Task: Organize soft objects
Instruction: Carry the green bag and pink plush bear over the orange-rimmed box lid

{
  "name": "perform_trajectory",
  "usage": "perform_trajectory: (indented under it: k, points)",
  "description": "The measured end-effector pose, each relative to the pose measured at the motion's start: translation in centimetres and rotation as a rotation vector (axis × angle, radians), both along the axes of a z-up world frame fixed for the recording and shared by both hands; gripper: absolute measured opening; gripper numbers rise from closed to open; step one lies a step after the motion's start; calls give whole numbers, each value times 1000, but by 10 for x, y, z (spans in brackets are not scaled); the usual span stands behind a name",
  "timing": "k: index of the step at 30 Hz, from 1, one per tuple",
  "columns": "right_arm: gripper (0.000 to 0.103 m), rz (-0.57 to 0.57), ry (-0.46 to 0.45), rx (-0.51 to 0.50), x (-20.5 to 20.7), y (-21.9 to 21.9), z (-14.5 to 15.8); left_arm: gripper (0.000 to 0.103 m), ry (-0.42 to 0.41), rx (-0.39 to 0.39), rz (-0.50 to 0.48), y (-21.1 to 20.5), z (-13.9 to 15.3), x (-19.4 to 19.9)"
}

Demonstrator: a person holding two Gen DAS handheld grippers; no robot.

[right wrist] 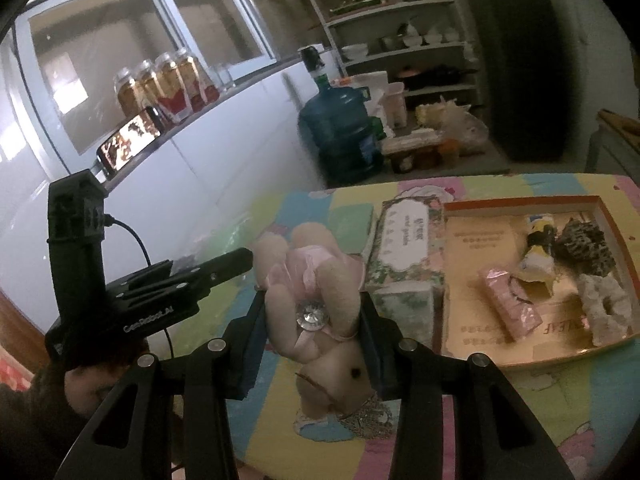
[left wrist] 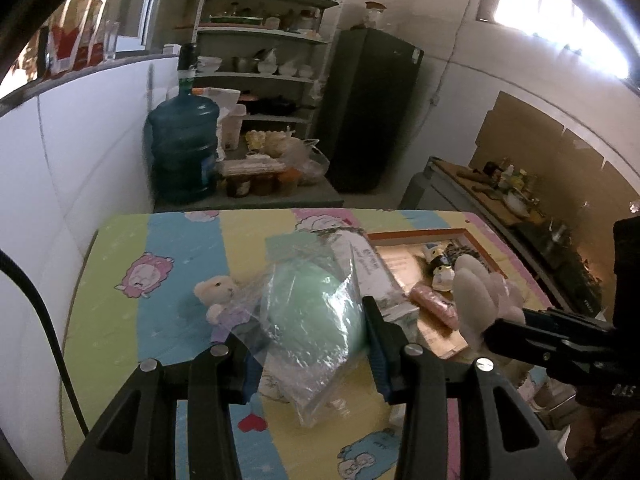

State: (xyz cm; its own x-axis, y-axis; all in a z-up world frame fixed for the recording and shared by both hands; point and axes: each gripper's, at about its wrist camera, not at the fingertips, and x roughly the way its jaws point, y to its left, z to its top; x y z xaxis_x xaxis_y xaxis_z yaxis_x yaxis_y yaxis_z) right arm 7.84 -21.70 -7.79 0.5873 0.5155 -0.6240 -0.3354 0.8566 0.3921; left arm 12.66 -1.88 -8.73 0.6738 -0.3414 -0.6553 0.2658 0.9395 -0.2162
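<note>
My left gripper is shut on a clear plastic bag holding a mint-green soft ball, just above the cartoon-print cloth. A small white teddy bear lies left of it. My right gripper is shut on a pink plush bunny, held above the cloth; the bunny also shows in the left wrist view. An orange-rimmed cardboard tray to the right holds a pink packet, a yellow-and-black plush, a dark spotted plush and a white fluffy toy.
A floral tissue box lies left of the tray. Beyond the table's far edge stand a blue water jug, a shelf of dishes and a dark fridge. A white wall runs along the left.
</note>
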Motion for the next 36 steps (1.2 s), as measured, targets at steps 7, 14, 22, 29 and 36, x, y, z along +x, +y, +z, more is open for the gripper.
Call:
perform_trajectory:
  k: [7,14,22,29,36]
  points:
    - [44,-19,-6,6,7,-24,3,44,-7,-3,-11,-22,5,3]
    - [44,-34,-10,1,12,-50,6,44,-14,-14,-22,-48,8,8]
    - [44,-57,-2,6,19,-82,3,44,-14,-14,-46,-82,7,16]
    - [44,-82,1,13,26,-112,0,44,-15,-6,-69,-116,8,24]
    - [44,-123,2,6,35,-143,-7,44,-3,2,-90,-149,6,32]
